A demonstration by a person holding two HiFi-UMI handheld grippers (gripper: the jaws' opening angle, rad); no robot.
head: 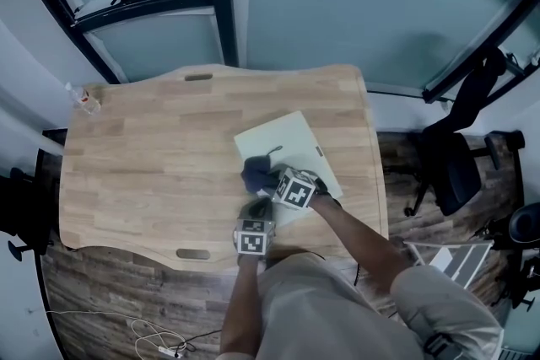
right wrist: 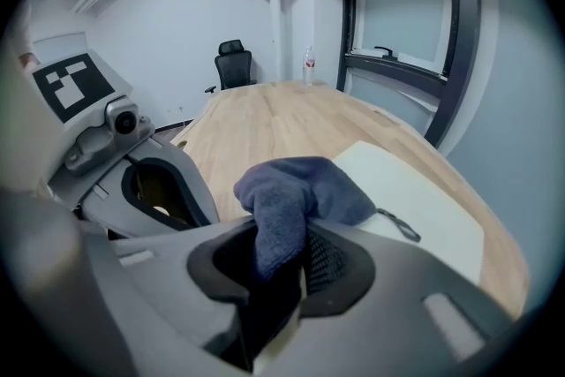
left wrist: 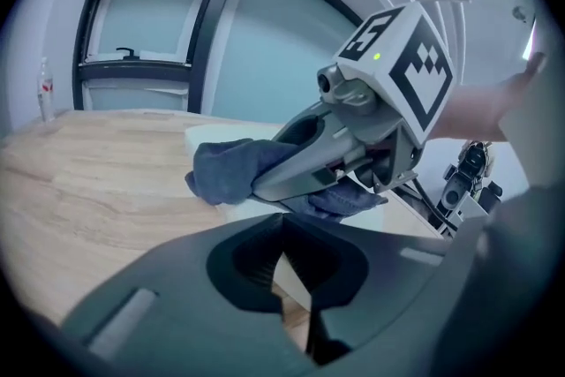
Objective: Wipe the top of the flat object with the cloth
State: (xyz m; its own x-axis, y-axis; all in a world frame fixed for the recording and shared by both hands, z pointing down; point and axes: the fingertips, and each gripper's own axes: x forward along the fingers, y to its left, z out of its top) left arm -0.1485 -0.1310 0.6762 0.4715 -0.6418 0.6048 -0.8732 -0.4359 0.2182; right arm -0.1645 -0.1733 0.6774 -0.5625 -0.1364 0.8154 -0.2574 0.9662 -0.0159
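Right gripper [right wrist: 278, 278] jaws clamping cloth [right wrist: 300, 190], flat object [right wrist: 415, 199]

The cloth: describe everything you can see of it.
The cloth is dark blue-grey and soft, with a nap like terry or microfibre. It is bunched into a rounded wad, not spread flat. One fold runs down between the jaws of the right gripper, which are shut on it. The wad rests on the white flat object, which lies on the wooden table. A thin dark loop lies at the cloth's edge; whether it belongs to the cloth is unclear.
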